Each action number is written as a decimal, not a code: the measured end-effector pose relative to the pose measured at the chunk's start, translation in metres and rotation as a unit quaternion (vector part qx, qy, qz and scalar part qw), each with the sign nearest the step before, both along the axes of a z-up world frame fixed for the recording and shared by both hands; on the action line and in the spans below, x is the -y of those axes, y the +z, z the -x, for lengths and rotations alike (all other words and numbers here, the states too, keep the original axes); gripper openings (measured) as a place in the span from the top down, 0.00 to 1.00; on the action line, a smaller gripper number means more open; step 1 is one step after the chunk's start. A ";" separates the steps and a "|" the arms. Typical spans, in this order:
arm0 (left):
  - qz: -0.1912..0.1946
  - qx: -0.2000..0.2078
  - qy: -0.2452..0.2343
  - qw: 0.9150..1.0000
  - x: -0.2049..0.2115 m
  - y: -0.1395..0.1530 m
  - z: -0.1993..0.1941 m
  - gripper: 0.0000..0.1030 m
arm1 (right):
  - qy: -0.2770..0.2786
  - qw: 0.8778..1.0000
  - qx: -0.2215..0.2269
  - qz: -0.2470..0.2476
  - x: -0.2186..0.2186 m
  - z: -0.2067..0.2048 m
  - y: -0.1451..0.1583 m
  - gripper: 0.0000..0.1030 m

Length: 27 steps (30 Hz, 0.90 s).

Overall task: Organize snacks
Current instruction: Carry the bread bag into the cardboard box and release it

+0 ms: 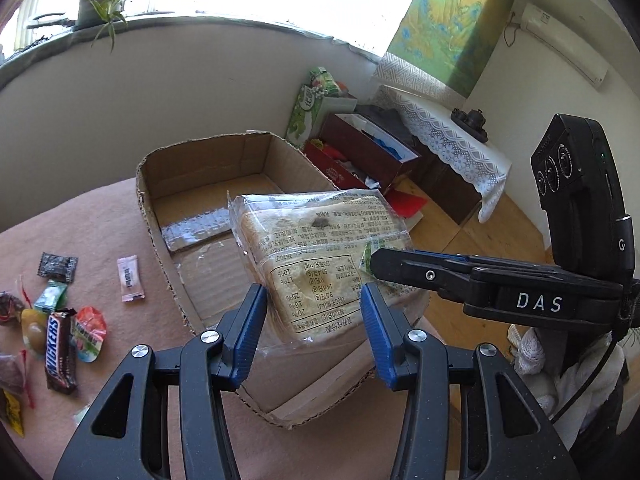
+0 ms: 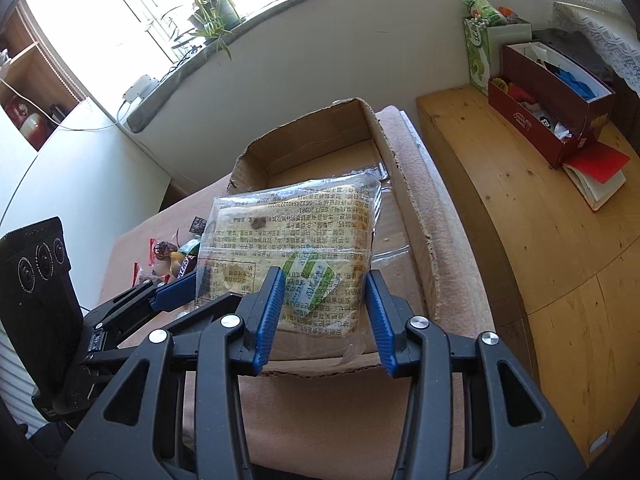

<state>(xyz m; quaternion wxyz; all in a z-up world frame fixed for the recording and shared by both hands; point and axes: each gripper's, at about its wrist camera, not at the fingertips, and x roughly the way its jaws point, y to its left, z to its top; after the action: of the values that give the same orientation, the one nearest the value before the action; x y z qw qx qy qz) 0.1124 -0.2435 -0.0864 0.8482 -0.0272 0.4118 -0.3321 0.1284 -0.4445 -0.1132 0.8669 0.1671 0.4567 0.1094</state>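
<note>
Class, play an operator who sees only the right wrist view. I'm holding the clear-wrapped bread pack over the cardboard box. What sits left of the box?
Observer: Loose sweets on the pink cloth, including a brown Snickers bar.
Operator: Anything closer to the box?
Observer: A pale pink sachet lies alone beside the open brown cardboard box.
Operator: What hangs on the far wall?
Observer: A green and yellow map-like poster.

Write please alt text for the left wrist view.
Both grippers, left gripper and right gripper, hold a clear-wrapped bread pack over an open cardboard box. Small snacks, including a Snickers bar, lie left on the pink cloth.
</note>
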 end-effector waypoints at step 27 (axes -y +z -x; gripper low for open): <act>-0.013 0.040 0.032 0.999 -0.037 0.022 0.014 0.53 | -0.021 0.997 0.036 0.063 -0.019 0.011 0.025 0.52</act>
<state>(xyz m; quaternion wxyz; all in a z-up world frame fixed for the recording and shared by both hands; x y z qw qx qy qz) 0.0986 -0.2067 -0.0641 0.8745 -0.0164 0.3809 -0.2999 0.1171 -0.4258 -0.0886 0.8936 0.1177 0.4276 0.0686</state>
